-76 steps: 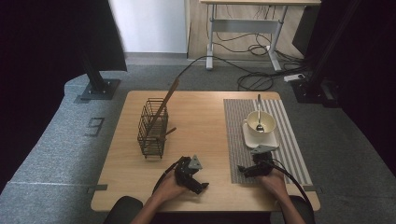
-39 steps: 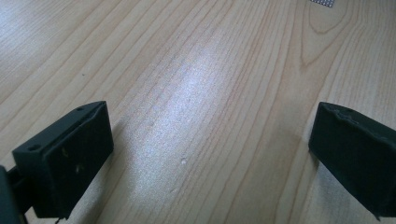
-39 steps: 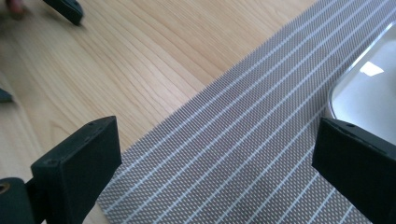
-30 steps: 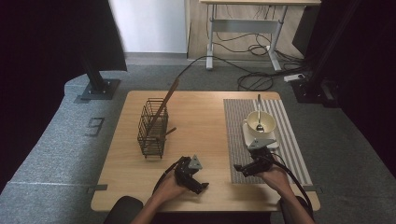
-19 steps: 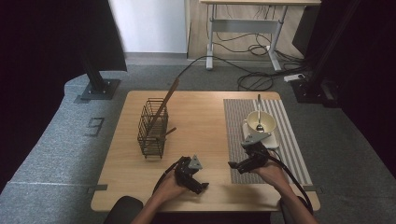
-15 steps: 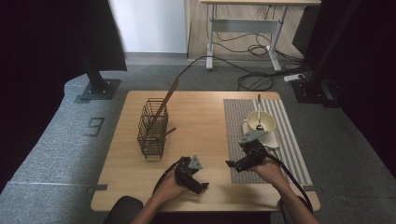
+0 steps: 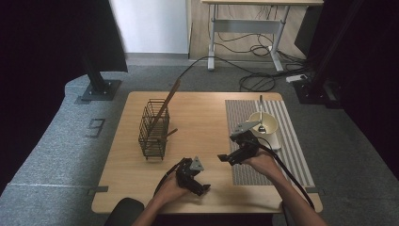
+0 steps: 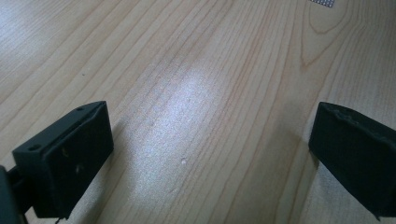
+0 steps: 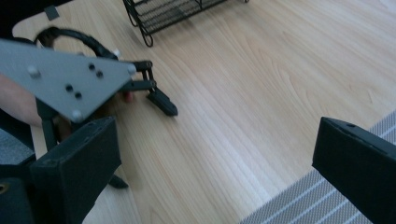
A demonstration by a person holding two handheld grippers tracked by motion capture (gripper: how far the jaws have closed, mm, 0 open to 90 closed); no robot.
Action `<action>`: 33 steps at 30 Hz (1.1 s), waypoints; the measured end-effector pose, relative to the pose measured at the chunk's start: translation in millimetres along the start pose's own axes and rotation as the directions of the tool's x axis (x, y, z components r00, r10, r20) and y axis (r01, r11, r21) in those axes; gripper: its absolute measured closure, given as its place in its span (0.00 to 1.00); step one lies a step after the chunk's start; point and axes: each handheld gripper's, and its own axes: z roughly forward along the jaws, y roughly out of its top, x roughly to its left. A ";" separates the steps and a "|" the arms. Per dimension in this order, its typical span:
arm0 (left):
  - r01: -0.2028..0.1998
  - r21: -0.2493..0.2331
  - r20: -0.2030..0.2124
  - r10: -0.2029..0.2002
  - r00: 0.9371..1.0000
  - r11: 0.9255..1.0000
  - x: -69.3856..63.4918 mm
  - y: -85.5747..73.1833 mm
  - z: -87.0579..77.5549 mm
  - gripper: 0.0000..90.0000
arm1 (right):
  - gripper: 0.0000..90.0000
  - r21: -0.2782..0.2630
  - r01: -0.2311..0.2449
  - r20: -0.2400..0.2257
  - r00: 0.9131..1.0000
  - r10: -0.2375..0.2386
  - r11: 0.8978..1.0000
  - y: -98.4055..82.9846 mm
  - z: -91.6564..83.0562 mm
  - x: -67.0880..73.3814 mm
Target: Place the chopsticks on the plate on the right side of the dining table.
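Hovering wide apart, right gripper [image 7: 225,157] fingers sit just beside bowl [image 7: 263,123].

You've got two grippers [image 7: 200,187] [image 7: 225,157], one wire basket [image 7: 153,129], one bowl [image 7: 263,123], one spoon [image 7: 261,113], one striped mat [image 7: 291,141], and one table [image 7: 207,117].

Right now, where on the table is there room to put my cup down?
Bare wood lies between the wire basket and the striped mat. It is crowded near the bowl and the right gripper, and by the left gripper.
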 end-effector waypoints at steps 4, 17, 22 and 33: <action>0.000 0.000 0.001 0.000 1.000 1.000 0.0 0.0 0.0 0.00 | 0.00 0.000 0.014 -0.010 1.000 -0.014 1.000 12.7 2.6 3.0; 0.001 0.001 0.002 -0.001 1.000 1.000 -0.1 0.0 0.0 0.00 | 0.00 -0.007 0.024 -0.062 0.998 -0.024 1.000 52.5 18.3 13.1; -0.002 0.004 0.002 0.002 1.000 1.000 0.1 0.0 -0.2 0.00 | 0.01 -0.016 0.049 -0.077 0.996 -0.050 0.999 67.0 22.7 16.7; -0.002 0.003 0.001 0.002 1.000 1.000 0.0 0.0 -0.1 0.00 | 0.08 -0.037 0.062 -0.119 0.991 -0.066 0.997 93.9 35.9 25.3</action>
